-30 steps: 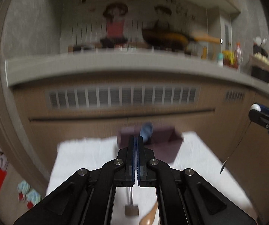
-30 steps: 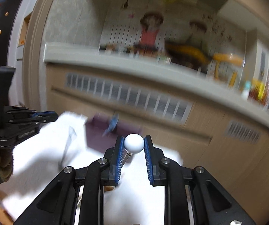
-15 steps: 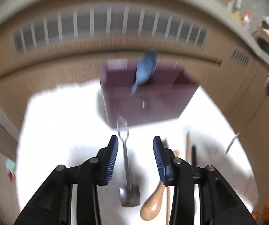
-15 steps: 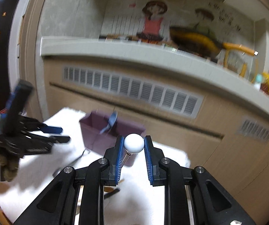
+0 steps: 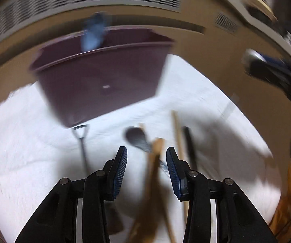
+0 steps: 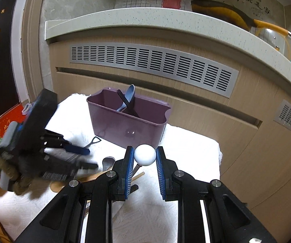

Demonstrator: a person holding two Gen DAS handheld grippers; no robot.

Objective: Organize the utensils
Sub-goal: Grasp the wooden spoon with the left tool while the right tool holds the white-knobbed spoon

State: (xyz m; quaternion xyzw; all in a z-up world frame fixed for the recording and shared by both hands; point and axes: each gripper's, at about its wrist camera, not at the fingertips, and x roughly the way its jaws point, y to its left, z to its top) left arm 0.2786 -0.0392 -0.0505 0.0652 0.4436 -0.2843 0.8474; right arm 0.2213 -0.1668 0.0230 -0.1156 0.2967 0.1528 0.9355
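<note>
The left gripper (image 5: 146, 169), jaws spread, hangs over a light, stiff wooden spoon (image 5: 152, 182) lying on the surface at 6 o'clock from the purple box (image 6: 128, 121), best pinched mid-handle, while the right gripper (image 6: 144, 167) pinches a white-balled utensil (image 6: 144, 155).

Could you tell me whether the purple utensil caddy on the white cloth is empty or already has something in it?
Not empty. The purple caddy stands upright, with a blue spoon and a dark utensil leaning inside, their ends poking above the rim.
</note>
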